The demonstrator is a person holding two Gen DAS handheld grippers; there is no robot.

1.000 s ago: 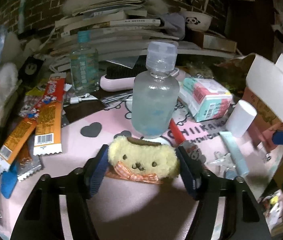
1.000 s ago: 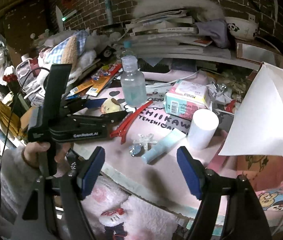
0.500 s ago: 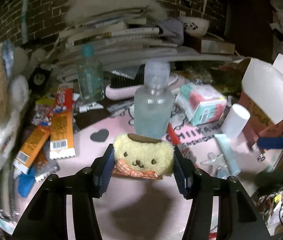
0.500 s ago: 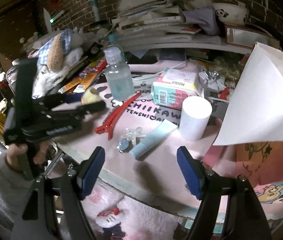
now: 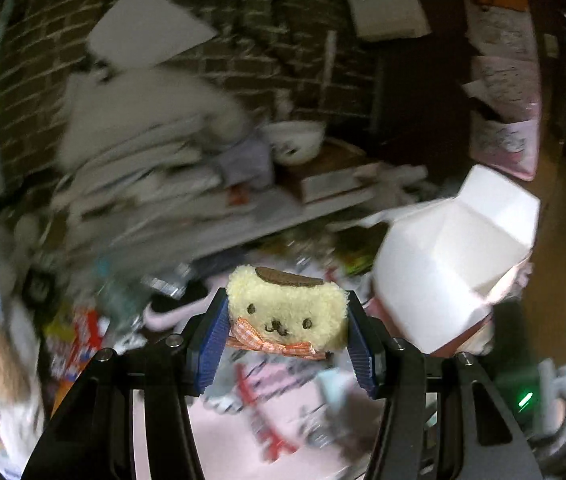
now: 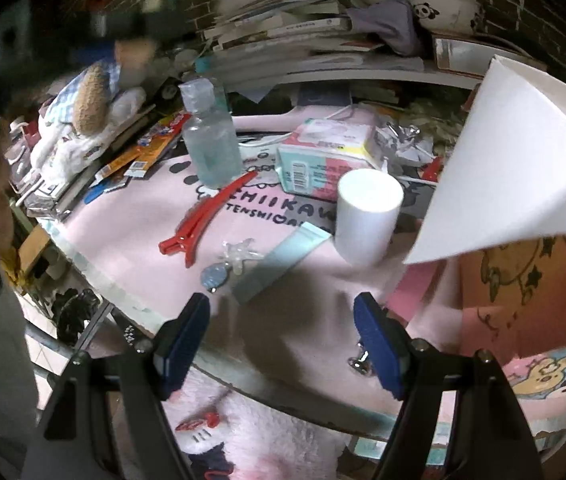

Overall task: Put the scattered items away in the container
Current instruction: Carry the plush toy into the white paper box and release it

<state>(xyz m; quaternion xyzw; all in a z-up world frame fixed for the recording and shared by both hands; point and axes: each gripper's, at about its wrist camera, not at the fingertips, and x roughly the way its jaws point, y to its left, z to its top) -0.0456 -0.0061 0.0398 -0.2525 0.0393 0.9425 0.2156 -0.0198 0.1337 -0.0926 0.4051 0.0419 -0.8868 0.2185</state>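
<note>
Plush toy (image 5: 286, 309), soft and light, sits squeezed by its sides in the left gripper (image 5: 287, 334), while the right gripper (image 6: 283, 344) hangs open and empty over the table (image 6: 299, 336).

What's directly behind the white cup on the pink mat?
Behind the white cup lies a pink-and-teal tissue pack, its barcode end facing forward. The cup hides the pack's near right corner and the mat lettering there; a pale blue tube lies at its left.
</note>
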